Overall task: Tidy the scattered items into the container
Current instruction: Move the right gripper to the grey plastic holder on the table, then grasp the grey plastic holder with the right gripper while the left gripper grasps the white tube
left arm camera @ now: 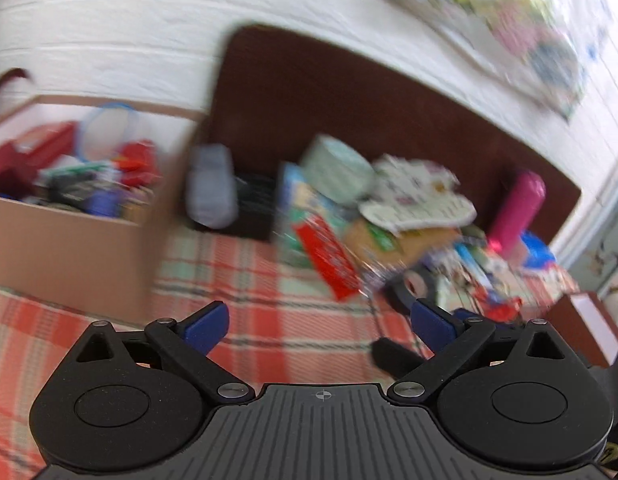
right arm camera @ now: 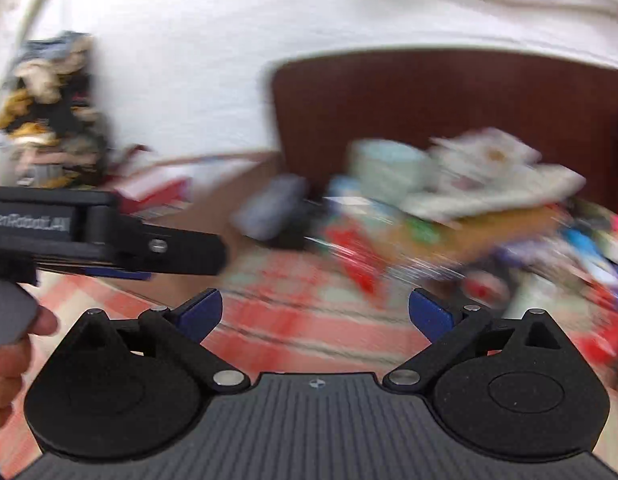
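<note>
- Left gripper [left arm camera: 319, 330] hangs over a red plaid cloth [left arm camera: 269, 276], its blue-tipped fingers spread wide with nothing between them.
- Right gripper [right arm camera: 315, 314] is likewise wide and empty; in its view the left gripper shows side-on at 9 o'clock, and whether that one is spread cannot be told from there.
- A cardboard box [left arm camera: 75, 240], already holding a red carton, a blue-rimmed lid and other blurred goods, sits at 10 o'clock in the left wrist view.
- The scattered pile [left arm camera: 409, 224] lies at 1 to 2 o'clock against a brown headboard [left arm camera: 349, 96]: a pale green round tin [left arm camera: 337, 170], a red packet [left arm camera: 329, 256], a pink bottle [left arm camera: 517, 210], a tape roll [left arm camera: 415, 284].
- A grey bundle [left arm camera: 211, 186] stands between box and pile.
- Lettering on the left gripper's body in the right wrist view looks like "GenRobot.AI"; motion blur leaves the packaging unreadable.
</note>
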Motion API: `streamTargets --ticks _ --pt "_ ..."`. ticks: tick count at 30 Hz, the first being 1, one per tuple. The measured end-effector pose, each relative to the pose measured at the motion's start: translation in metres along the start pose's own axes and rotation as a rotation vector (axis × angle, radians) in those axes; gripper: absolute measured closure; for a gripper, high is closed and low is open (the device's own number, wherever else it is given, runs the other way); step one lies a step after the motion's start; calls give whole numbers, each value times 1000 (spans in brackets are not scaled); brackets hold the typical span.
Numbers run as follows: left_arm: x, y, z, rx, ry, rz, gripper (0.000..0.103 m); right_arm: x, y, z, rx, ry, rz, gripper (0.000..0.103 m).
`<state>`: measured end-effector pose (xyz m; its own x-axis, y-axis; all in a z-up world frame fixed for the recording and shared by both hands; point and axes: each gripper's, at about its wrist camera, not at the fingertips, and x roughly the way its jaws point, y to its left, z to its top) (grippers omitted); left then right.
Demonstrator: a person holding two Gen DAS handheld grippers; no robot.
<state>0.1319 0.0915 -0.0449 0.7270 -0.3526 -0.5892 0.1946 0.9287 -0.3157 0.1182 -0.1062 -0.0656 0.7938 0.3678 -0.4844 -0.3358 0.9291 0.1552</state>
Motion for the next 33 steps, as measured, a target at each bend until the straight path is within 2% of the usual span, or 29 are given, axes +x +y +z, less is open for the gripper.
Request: streamTargets --ticks 5,10,14,18,21,23,25,30,33 --pt "54 -46 -12 35 78 -56 1 -16 -70 -24 50 19 -161 3" --pt "94 -79 -17 76 117 -86 1 -24 -126 -39 105 18 -301 4" --pt "118 -94 -21 69 146 -108 4 -25 -159 -47 148 13 -370 6" --pt "140 -103 -25 58 169 -118 6 -24 -175 -54 169 26 -406 9" --pt "154 -108 -27 57 189 -125 11 -20 -184 -61 176 54 -417 15" --pt "162 -110 -27 57 207 -127 16 -16 -189 -65 192 74 -419 24" --pt "169 -113 -29 64 222 -131 19 -13 -194 -68 208 87 -420 26" --pt "178 -116 -28 74 204 -99 31 -11 -193 -67 171 89 -417 44" --pt "183 -112 -23 46 209 -85 53 -10 -191 -66 162 94 -424 44"
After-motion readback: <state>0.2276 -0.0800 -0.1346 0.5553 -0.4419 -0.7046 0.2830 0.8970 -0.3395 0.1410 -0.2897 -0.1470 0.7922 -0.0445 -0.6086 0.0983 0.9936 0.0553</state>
